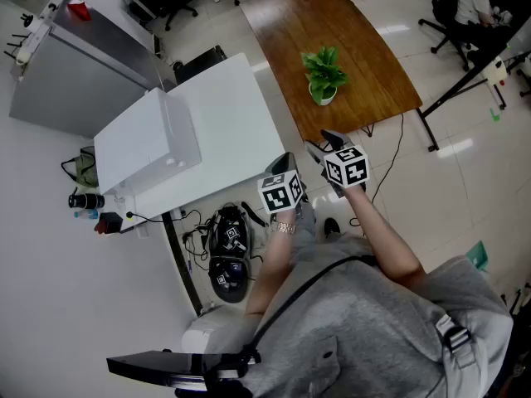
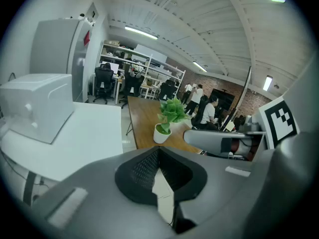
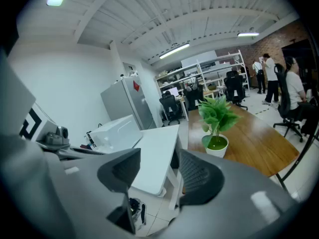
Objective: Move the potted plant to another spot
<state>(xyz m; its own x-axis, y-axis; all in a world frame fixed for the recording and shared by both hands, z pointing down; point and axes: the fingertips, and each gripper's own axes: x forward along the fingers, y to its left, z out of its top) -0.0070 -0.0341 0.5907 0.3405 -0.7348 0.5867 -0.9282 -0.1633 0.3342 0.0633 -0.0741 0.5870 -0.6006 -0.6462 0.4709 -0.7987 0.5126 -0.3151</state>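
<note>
The potted plant point(image 1: 322, 77), green leaves in a small white pot, stands near the front end of the brown wooden table point(image 1: 365, 56). It also shows in the left gripper view as the plant point(image 2: 167, 121) and in the right gripper view as the plant point(image 3: 217, 131), ahead of both grippers and well apart from them. My left gripper point(image 1: 284, 161) hangs over the floor between the two tables, its pads meeting at the tips, shut on nothing point(image 2: 158, 151). My right gripper point(image 1: 323, 143) is by the wooden table's front edge, open and empty point(image 3: 159, 159).
A white table point(image 1: 241, 123) with a white box point(image 1: 149, 143) stands left of the wooden one. A grey cabinet point(image 1: 75, 65) is behind it. Bags point(image 1: 228, 251) and cables lie on the floor under it. A seated person point(image 1: 473, 2) and a black stand point(image 1: 465, 81) are at right.
</note>
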